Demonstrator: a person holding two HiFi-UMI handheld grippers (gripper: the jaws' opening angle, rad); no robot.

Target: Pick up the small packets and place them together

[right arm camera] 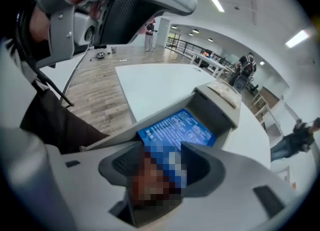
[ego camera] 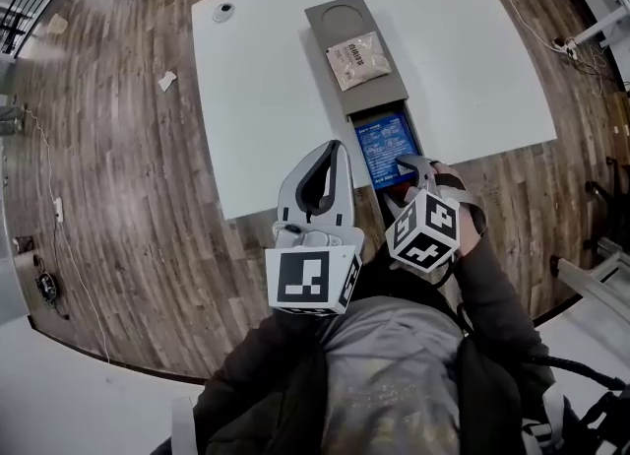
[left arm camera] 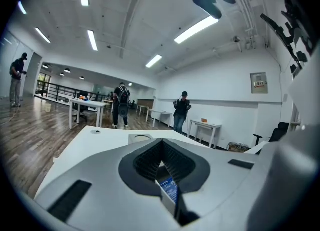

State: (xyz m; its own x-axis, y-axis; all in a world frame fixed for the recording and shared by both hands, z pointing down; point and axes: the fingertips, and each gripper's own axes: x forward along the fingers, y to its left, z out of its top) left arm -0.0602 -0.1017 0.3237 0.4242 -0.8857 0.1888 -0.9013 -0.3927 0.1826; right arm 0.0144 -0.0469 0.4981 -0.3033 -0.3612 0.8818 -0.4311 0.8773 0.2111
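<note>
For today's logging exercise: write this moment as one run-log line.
left gripper: shut | right gripper: open over blue packet | beige packet: on grey tray

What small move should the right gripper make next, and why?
Probably lower the right gripper slightly and close it on the blue packet: its jaws stand apart just over the packet's near end, not pressing it, while the beige packet lies farther up the grey tray.
</note>
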